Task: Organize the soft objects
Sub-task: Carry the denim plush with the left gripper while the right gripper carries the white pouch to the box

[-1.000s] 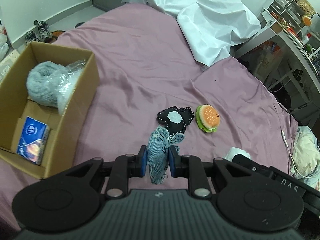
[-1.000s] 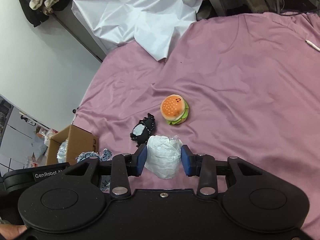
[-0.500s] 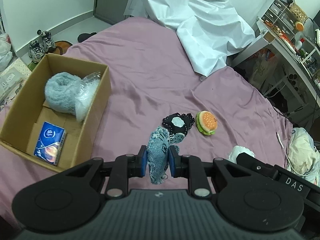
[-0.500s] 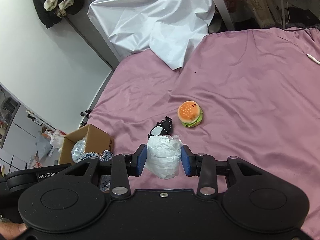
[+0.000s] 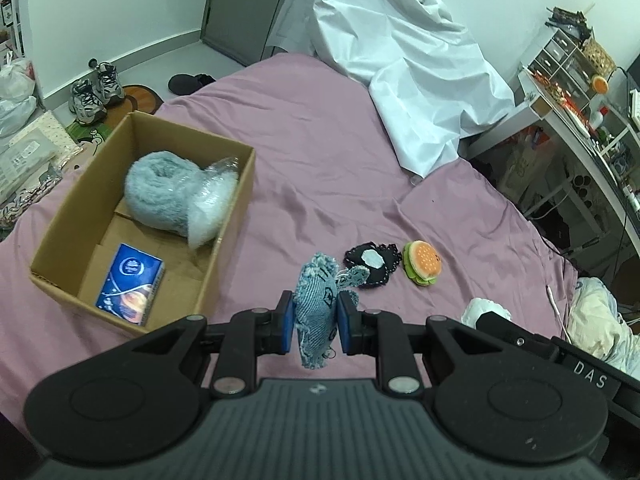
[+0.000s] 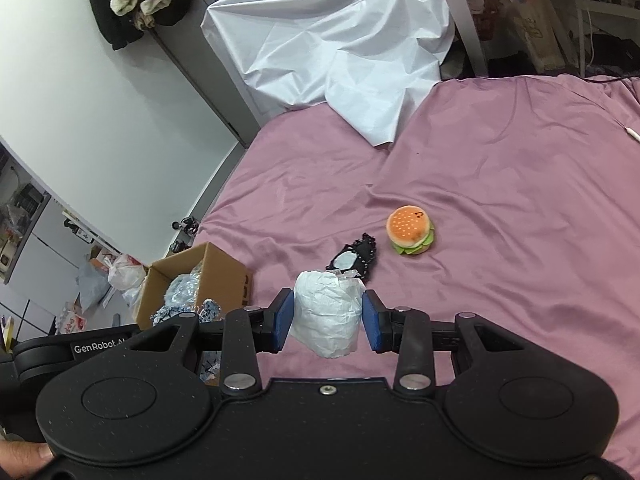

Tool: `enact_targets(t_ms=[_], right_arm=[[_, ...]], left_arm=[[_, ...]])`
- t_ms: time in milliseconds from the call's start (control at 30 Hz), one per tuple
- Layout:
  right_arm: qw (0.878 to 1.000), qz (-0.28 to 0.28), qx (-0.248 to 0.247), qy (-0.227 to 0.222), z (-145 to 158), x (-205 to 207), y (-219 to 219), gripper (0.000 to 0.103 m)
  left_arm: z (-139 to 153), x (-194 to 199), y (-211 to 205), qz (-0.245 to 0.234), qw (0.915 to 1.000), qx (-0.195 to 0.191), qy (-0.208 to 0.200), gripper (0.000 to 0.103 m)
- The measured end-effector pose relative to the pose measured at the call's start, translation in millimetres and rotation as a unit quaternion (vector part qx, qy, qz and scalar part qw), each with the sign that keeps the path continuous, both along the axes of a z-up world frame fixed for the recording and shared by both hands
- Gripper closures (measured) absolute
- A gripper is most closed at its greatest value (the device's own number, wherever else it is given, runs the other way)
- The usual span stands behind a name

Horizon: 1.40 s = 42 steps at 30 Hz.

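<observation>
My left gripper point(image 5: 315, 322) is shut on a blue denim soft toy point(image 5: 318, 308), held above the pink bed to the right of the cardboard box point(image 5: 232, 216). My right gripper point(image 6: 326, 322) is shut on a white crumpled soft bundle point(image 6: 326, 312), also held above the bed. A plush burger point(image 5: 423, 267) point(image 6: 410, 230) and a black lace-edged pad with a white centre point(image 5: 372, 262) point(image 6: 352, 260) lie on the bed ahead. The box holds a grey fluffy item point(image 5: 158, 196), a clear plastic-wrapped bundle point(image 5: 210, 210) and a blue packet point(image 5: 130, 284).
A white sheet point(image 5: 400, 80) point(image 6: 332, 48) is heaped at the bed's far end. A desk with shelves point(image 5: 580, 92) stands on the right. Shoes point(image 5: 94, 90) and bags lie on the floor left of the bed. A white cable point(image 6: 630, 134) lies on the bed.
Both grippers have risen and pulled back with their loads; the bed objects look smaller and farther. The box has come further into the left wrist view.
</observation>
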State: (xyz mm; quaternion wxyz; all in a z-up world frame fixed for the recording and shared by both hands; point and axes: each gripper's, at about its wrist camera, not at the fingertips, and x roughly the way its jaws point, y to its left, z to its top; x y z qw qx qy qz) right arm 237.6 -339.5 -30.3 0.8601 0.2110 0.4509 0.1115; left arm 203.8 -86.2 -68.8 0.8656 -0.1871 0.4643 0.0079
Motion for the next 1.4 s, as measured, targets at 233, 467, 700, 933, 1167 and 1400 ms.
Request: enact_targets(t_ms=[233, 467, 700, 933, 1167, 1400], right_arm=[[1.0, 0.011, -0.004, -0.006, 7, -3, 20, 0.066], [1.0, 0.022, -0.008, -0.008, 10, -2, 41, 0.066], [0.999, 0.035, -0.011, -0.013, 15, -3, 65, 0.066], [0.998, 0.052, -0.014, -0.015, 19, 1, 93, 0.066], [0.998, 0.067, -0.016, -0.012, 19, 9, 116, 0.066], [0.997, 0.08, -0.02, -0.007, 16, 16, 140, 0.066]], left_arm=[[3, -8, 22, 0.012, 0.9999, -0.002, -0.008, 0.082], [6, -13, 45, 0.022, 0.9996, 0.0, -0.016, 0.082], [6, -14, 69, 0.038, 0.9991, -0.004, -0.02, 0.082], [1, -12, 99, 0.062, 0.9979, -0.008, -0.017, 0.082], [-6, -7, 122, 0.076, 0.9969, -0.014, -0.013, 0.082], [-19, 3, 139, 0.083, 0.9963, -0.021, 0.0, 0.082]])
